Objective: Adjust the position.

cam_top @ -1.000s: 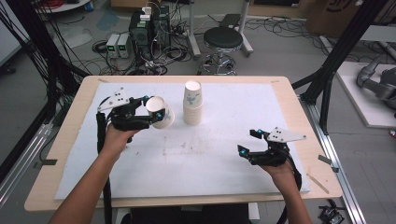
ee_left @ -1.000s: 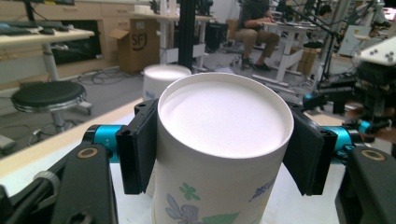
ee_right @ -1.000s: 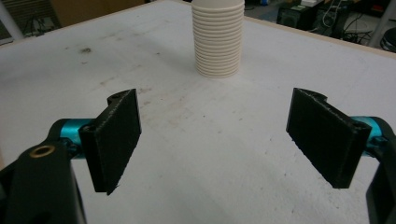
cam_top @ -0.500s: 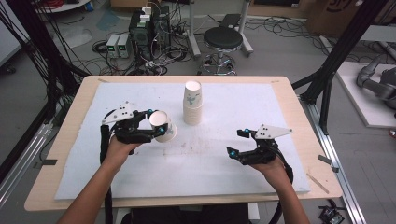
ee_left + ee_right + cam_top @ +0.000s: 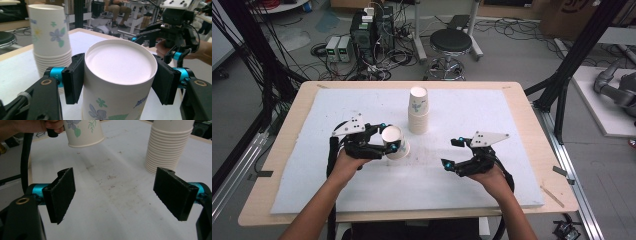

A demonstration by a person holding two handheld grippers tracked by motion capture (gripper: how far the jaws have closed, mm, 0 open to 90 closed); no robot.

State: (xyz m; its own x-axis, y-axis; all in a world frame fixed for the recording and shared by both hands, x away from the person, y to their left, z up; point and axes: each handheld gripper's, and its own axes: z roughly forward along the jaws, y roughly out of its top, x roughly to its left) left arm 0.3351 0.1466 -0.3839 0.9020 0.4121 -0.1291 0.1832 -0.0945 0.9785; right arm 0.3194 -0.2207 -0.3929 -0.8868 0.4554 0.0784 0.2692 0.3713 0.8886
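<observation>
The left gripper (image 5: 387,142) clasped an empty paper cup (image 5: 394,142) bottom-up, just left of the cup stack (image 5: 418,111); it had drawn nearer the person. The right gripper (image 5: 454,153) stood released, now closer to the stack.

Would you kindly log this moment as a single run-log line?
left gripper: shut on paper cup, upside down | right gripper: open, holds nothing | cup stack: upright on table

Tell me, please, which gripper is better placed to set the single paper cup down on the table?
Left. The left gripper already holds the paper cup between its fingers, upside down above the table. The right gripper is open and holds nothing.
</observation>
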